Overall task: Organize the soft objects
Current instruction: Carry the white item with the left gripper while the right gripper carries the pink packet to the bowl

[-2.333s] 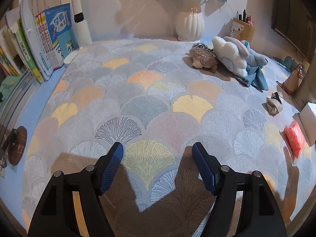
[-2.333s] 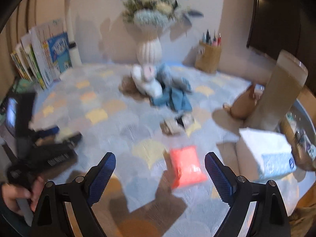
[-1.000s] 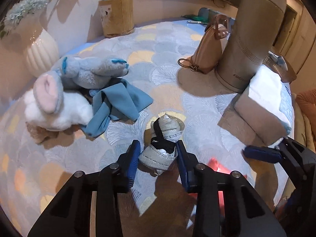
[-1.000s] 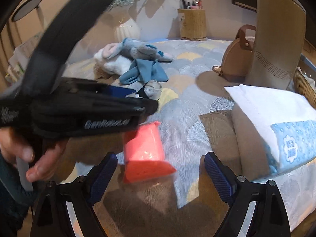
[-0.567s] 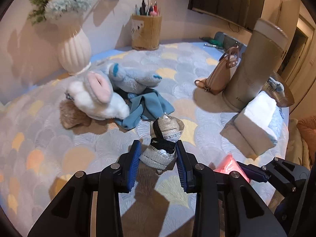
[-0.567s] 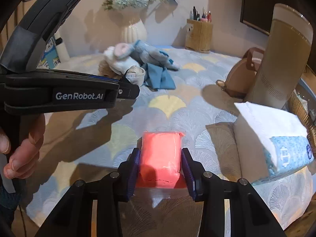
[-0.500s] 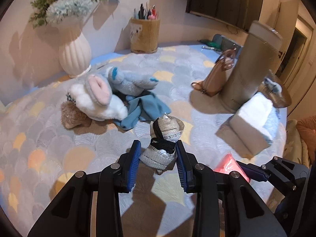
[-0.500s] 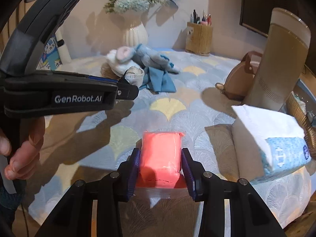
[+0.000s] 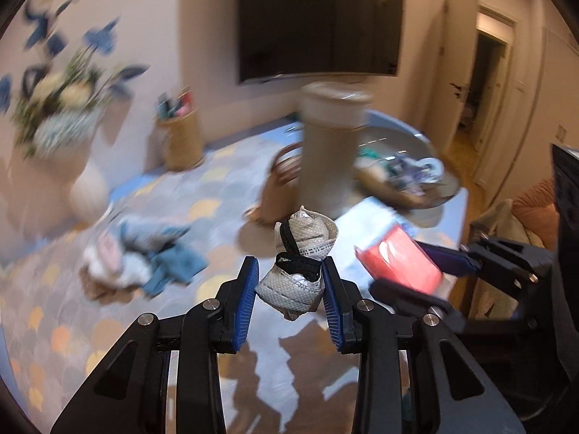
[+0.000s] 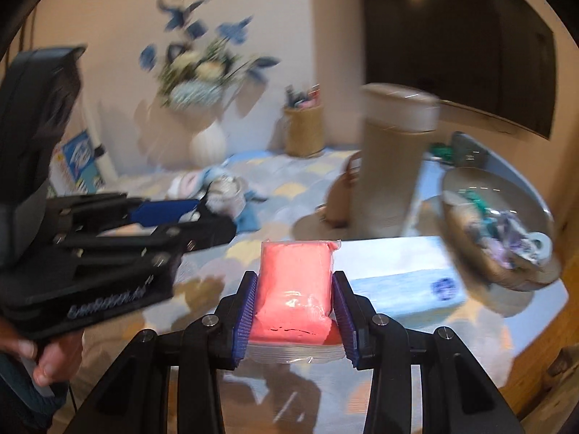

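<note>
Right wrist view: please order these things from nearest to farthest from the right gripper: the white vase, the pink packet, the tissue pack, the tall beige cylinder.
1. pink packet: clamped in the right gripper.
2. tissue pack: just right of the gripper, on the table.
3. tall beige cylinder: standing behind the tissue pack, to the right.
4. white vase: far back left, against the wall.

A rolled beige sock bundle (image 9: 298,271) with a black band and a plastic-wrapped coral-pink soft block (image 10: 295,289) are both held clear of the table.
</note>
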